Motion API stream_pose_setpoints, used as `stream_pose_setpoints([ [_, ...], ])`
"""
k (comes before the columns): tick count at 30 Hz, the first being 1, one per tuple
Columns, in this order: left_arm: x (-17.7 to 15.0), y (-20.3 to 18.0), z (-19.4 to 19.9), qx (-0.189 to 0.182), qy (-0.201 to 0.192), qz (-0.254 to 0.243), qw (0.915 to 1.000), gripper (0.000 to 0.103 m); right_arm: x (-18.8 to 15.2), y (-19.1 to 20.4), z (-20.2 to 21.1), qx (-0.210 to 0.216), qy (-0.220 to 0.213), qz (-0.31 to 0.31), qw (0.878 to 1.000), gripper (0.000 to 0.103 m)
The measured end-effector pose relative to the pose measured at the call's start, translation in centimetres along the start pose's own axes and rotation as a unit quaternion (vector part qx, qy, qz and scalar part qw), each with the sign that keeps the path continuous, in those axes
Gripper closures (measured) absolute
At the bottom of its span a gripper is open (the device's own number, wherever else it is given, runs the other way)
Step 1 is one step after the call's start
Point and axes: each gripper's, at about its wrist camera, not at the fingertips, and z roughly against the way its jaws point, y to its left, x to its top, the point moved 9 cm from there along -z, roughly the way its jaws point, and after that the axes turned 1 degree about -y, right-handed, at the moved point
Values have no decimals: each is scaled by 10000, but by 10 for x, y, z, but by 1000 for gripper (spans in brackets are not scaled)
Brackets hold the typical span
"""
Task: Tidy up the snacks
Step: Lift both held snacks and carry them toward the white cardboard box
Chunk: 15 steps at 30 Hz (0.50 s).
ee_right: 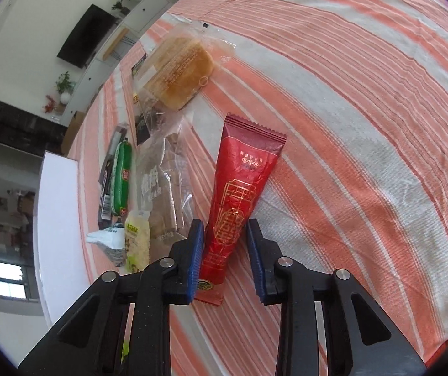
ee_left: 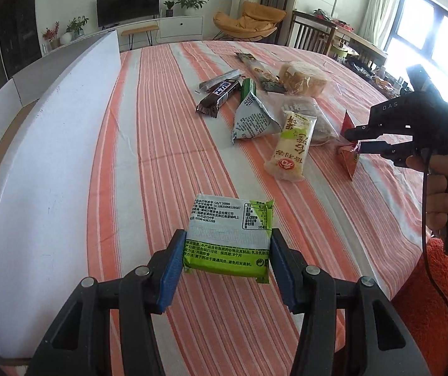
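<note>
The left gripper (ee_left: pixel 226 260) has its jaws pinching a green-and-white snack packet (ee_left: pixel 228 238) above the striped desk (ee_left: pixel 167 144). The right gripper (ee_right: pixel 225 260) jaws straddle a red sachet (ee_right: pixel 239 200) beside the snack pile, left pad touching, right pad apart.

A striped orange and white cloth (ee_left: pixel 167 144) covers the worktop. A big white board (ee_left: pixel 51 163) stands along its edge at 9 o'clock. Far back at 11 o'clock, a black TV (ee_left: pixel 128 4) sits on a long white cabinet (ee_left: pixel 180 26). Green plants in pots (ee_left: pixel 189 1) stand next to the TV, and a pot with red flowers (ee_left: pixel 51 34) is further left. A yellow chair (ee_left: pixel 249 20) sits at 12 o'clock. A wooden chair (ee_left: pixel 313 34) is near it. A bright window (ee_left: pixel 430 37) shines at 2 o'clock.
</note>
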Motion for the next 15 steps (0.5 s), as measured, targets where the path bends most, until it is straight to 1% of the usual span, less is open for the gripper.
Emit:
stream_pose_setpoints([
  [1,0,2,1,-15,-13,35,10000,51,8,-2,6,-390,-202,345,9984,79],
  [2,0,3,2,-33,-30,64,10000,51,18,-3,14,-807,-453,750,9929,79],
  [3,0,4,3,-42,-44,80,9999,51,26,-4,19,-1148,-574,1142,9851,79],
  [4,0,3,3,-49,-50,94,9999,51,31,-5,19,-1338,-477,1400,9799,79],
  [5,1,3,3,-66,-51,111,9999,51,32,-9,17,-1382,-248,1511,9785,79],
  [6,1,2,3,-88,-50,131,9999,51,33,-12,14,-1331,-52,1515,9794,74],
  [7,1,1,4,-114,-51,152,9998,51,33,-16,12,-1275,62,1476,9808,65],
  [8,1,0,5,-140,-53,172,9997,51,34,-19,11,-1286,103,1448,9810,46],
  [9,2,-2,6,-169,-63,189,9997,51,35,-22,10,-1326,112,1452,9804,43],
  [11,3,-6,11,-216,-106,172,9996,51,31,-25,3,-1300,212,1422,9810,43],
  [12,5,-7,14,-219,-138,144,9996,51,28,-23,-1,-1289,232,1417,9812,45],
  [14,9,-9,23,-244,-218,123,9994,51,22,-17,-1,-1388,159,1653,9763,66],
  [15,12,-10,29,-268,-267,136,9992,51,20,-16,0,-1315,193,1635,9776,88],
])
